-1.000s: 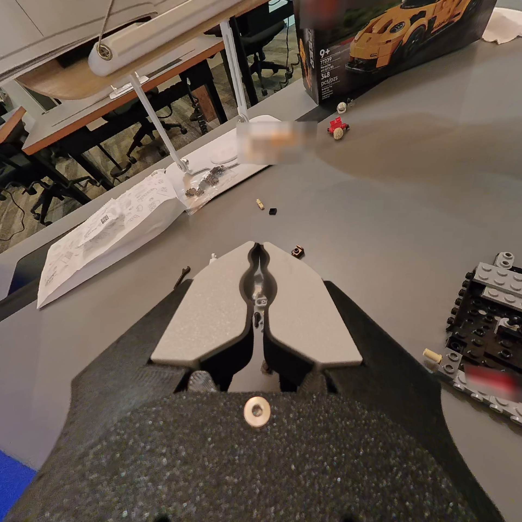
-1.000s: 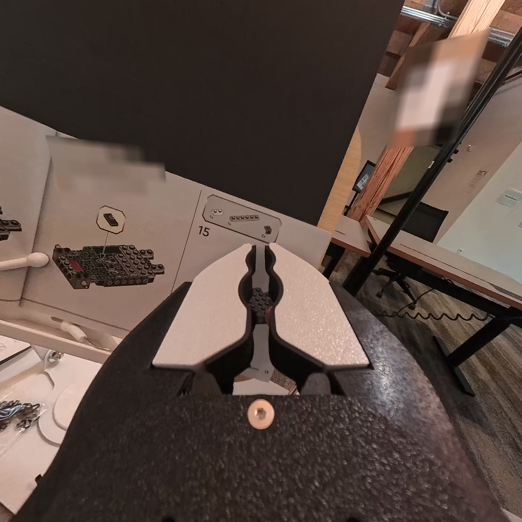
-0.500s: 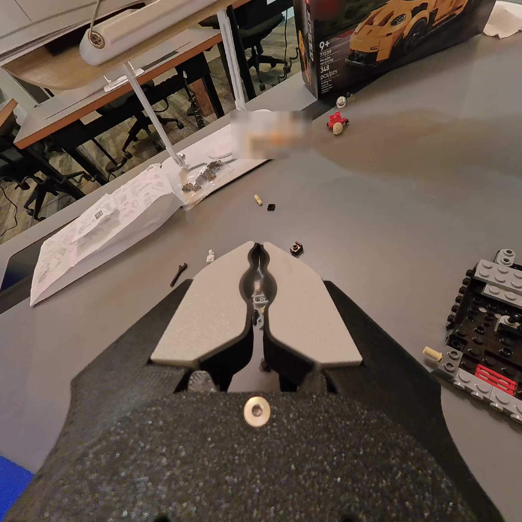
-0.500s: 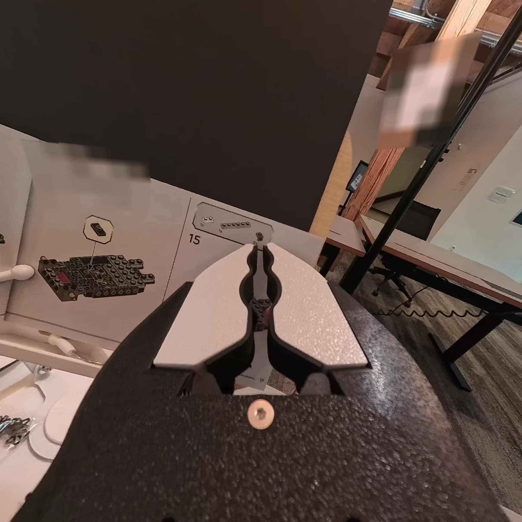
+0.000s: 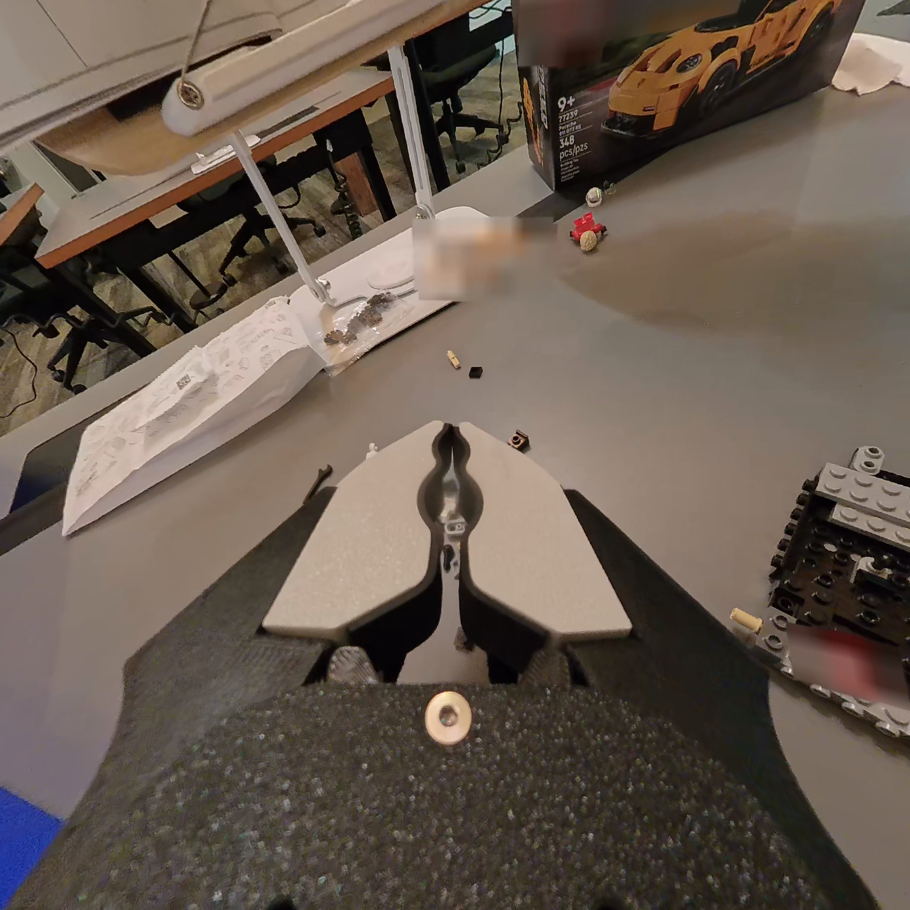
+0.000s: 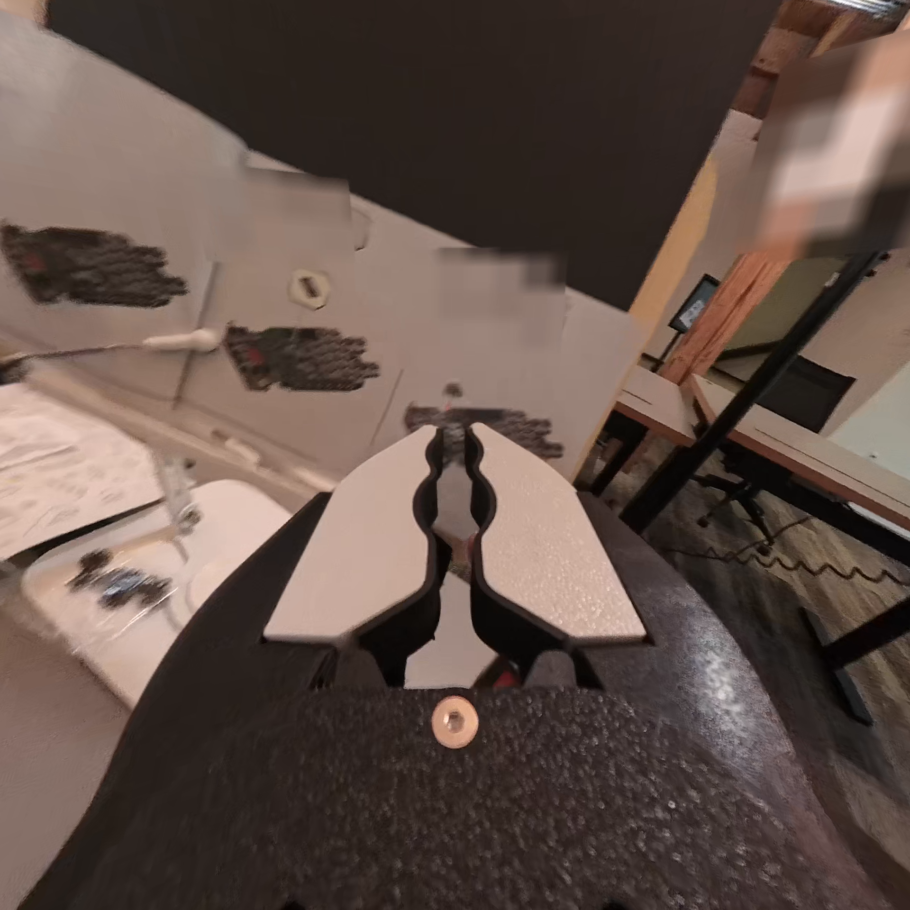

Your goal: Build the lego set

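The left gripper (image 5: 451, 433) is closed on a small grey piece (image 5: 454, 528) above the grey worktop (image 5: 689, 394), with open room ahead. The half-built model (image 5: 847, 556) lies at 3 o'clock, small pieces at 12. The right gripper (image 6: 454, 433), slightly parted and empty, faces blurred instruction pages (image 6: 246, 276).

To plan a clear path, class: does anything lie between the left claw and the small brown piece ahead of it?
Nothing visible does; only bare table separates the left claw from the brown piece, just right of its tips.
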Tool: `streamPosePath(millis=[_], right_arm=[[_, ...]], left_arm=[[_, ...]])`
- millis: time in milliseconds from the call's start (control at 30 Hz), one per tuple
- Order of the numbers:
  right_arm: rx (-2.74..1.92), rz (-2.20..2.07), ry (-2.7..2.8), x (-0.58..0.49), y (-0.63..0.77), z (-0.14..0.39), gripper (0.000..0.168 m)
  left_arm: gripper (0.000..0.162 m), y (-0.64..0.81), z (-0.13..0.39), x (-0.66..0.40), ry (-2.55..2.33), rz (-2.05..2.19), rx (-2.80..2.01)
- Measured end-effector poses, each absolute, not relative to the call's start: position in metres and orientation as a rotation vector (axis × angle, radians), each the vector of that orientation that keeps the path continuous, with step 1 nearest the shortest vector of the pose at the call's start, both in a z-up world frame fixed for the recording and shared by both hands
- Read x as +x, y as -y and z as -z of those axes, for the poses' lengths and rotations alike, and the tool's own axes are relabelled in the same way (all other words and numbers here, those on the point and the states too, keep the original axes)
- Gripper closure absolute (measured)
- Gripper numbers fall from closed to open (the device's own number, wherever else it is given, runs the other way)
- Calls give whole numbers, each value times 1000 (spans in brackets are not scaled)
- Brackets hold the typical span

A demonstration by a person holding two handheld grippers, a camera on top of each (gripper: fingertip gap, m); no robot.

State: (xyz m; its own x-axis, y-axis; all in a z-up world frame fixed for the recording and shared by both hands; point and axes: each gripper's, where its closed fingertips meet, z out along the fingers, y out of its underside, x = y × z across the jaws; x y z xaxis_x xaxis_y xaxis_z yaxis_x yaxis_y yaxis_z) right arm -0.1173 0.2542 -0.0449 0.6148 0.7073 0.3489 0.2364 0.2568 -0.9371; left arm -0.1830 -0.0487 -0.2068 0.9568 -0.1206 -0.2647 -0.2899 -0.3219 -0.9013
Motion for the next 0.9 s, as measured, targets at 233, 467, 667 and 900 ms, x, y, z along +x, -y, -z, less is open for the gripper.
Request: streamPosePath(millis=[233,467,667,900], right_arm=[[-1333,-600,1010,-102,-148,88,158],[-1481,-810,990,-73,-61,104,154],[-1567,-880,1099,-64,5,144,153],[-1481,-962,1207,-75,27,176,165]], left_arm=[[162,50,205,-187,-282,-189,-1901],[162,60,175,-229,-179,-304,-1844],[159,71,157,-251,-126,-254,-1822],[150,63,182,-242,-170,-225,-1893]])
